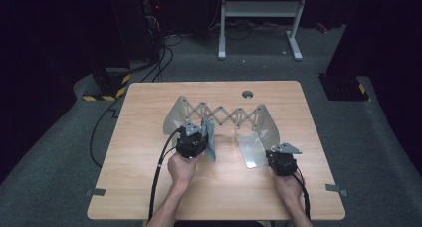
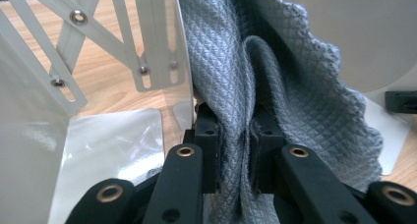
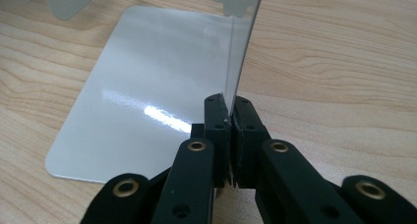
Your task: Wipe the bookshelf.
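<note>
A folding metal rack [image 1: 224,112] with a scissor lattice and curved end plates stands in the middle of the wooden table [image 1: 149,187]. My left gripper [image 1: 196,131] is at the rack's left end, shut on a grey quilted cloth [image 1: 210,137]. In the left gripper view the cloth [image 2: 295,86] hangs bunched between the jaws of that gripper [image 2: 235,145], beside the lattice [image 2: 74,52]. My right gripper [image 1: 274,156] is at the rack's right end. It [image 3: 230,121] is shut on the thin edge of an upright plate [image 3: 242,47], next to the flat base plate [image 3: 147,81].
A round cable hole [image 1: 247,94] sits near the table's far edge. Beyond the table are a white desk frame [image 1: 259,10], black cables [image 1: 159,62] on the grey floor and yellow-striped bases [image 1: 107,90]. Bare wood lies in front of both hands.
</note>
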Available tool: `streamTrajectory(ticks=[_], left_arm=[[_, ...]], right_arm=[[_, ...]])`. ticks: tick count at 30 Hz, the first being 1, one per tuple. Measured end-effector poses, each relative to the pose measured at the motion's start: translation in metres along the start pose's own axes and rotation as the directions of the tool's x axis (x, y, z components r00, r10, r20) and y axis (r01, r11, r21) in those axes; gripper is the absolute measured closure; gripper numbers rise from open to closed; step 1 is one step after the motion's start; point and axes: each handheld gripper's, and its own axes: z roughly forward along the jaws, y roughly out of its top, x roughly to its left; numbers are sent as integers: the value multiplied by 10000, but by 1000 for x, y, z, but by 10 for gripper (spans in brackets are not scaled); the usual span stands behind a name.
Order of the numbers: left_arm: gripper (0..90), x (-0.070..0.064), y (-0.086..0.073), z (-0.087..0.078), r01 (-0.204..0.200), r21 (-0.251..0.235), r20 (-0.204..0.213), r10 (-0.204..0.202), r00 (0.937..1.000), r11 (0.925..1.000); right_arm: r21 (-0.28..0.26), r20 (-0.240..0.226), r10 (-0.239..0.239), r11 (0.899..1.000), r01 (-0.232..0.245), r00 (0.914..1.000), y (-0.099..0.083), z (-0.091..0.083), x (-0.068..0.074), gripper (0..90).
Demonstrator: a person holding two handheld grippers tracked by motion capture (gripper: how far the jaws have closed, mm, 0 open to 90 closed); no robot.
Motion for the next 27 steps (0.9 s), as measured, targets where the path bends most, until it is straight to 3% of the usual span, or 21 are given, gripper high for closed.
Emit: streamTrajectory(ticks=[10, 17, 20, 27], left_arm=[[780, -4, 16, -6, -40, -361, 182, 47, 9998, 9993], [780, -3, 30, 2, -213, -250, -301, 206, 9993, 9995], [780, 0, 32, 7, -51, -145, -395, 45, 9992, 9999], [782, -4, 33, 14, -311, -15, -661, 310, 9973, 9995]], right_arm=[[-3, -20, -43, 10000, 43, 10000, 0, 0, 0, 879], [-5, -29, -36, 10000, 36, 10000, 0, 0, 0, 879], [-4, -34, -30, 10000, 30, 10000, 0, 0, 0, 879], [-2, -33, -28, 10000, 28, 10000, 0, 0, 0, 879]])
